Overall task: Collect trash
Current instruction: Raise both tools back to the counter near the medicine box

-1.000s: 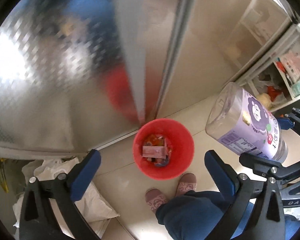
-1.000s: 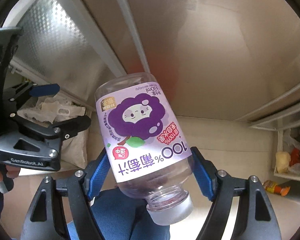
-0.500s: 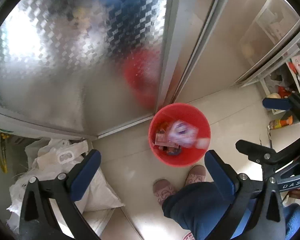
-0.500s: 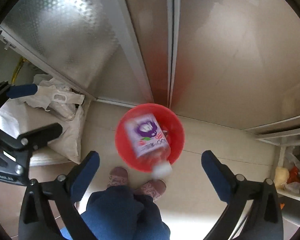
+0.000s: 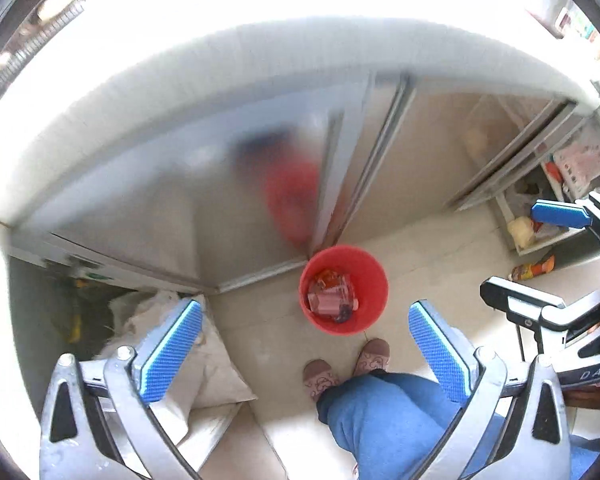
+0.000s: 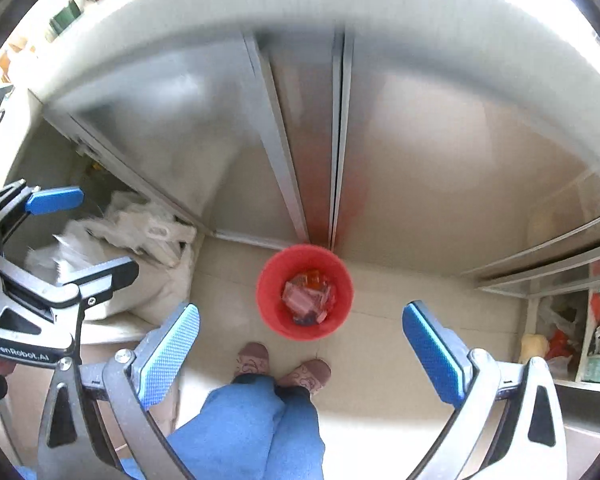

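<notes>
A red bin (image 5: 374, 280) (image 6: 268, 280) stands on the pale floor against the metal cabinet doors. Inside it lie pink and orange wrappers (image 5: 328, 298) (image 6: 304, 296), with a purple bit low in the pile that I cannot make out clearly. High above the bin, my left gripper (image 5: 304, 306) is open and holds nothing; it also shows at the left edge as the left gripper (image 6: 100, 236) in the right wrist view. My right gripper (image 6: 300, 310) stands wide open and empty, and the right gripper (image 5: 508, 250) shows at the right of the left wrist view.
White plastic bags (image 5: 160, 320) (image 6: 140, 240) are heaped on the left. An open shelf (image 5: 516, 240) (image 6: 572, 332) with packets stands on the right, and an orange packet (image 5: 534, 268) lies on the floor by it. A person's slippers (image 5: 344, 368) and blue trouser legs are just before the bin.
The right gripper opened and the purple-labelled bottle dropped out of it into the red bin. Both grippers have since risen, so the bin looks smaller and farther below.
</notes>
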The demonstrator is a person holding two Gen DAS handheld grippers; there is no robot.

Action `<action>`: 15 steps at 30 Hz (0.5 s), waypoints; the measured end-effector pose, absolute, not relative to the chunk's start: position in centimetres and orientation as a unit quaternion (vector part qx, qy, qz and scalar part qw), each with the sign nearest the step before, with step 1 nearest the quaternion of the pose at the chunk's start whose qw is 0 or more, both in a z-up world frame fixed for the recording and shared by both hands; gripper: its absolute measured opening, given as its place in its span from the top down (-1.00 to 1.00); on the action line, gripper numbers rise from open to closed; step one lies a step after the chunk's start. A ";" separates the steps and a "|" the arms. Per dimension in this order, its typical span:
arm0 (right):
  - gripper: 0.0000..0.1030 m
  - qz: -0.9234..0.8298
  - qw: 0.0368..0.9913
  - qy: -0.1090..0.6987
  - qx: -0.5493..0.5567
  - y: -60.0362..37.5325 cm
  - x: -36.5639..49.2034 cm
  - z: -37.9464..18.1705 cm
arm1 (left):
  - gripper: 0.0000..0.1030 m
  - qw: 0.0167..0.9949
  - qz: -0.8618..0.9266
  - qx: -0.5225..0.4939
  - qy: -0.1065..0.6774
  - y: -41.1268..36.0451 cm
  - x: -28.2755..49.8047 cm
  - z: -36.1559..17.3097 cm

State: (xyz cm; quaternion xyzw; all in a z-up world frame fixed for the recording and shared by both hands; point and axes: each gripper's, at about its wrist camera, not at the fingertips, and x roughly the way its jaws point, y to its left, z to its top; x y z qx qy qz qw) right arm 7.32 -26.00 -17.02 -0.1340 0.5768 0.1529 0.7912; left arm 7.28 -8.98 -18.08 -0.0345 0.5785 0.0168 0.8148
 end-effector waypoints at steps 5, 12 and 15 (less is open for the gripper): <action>-0.98 0.168 0.808 0.549 -0.133 -24.9 7.4 -12.2 | -0.99 0.830 0.037 -0.040 0.556 -8.1 6.6 -12.6; -0.98 0.193 0.823 0.513 -0.149 -23.4 8.1 -9.0 | -0.99 0.846 0.064 -0.074 0.523 -7.0 6.2 -7.6; -0.98 0.210 0.826 0.501 -0.152 -22.9 8.5 -8.0 | -0.99 0.855 0.078 -0.079 0.507 -6.3 6.2 -5.9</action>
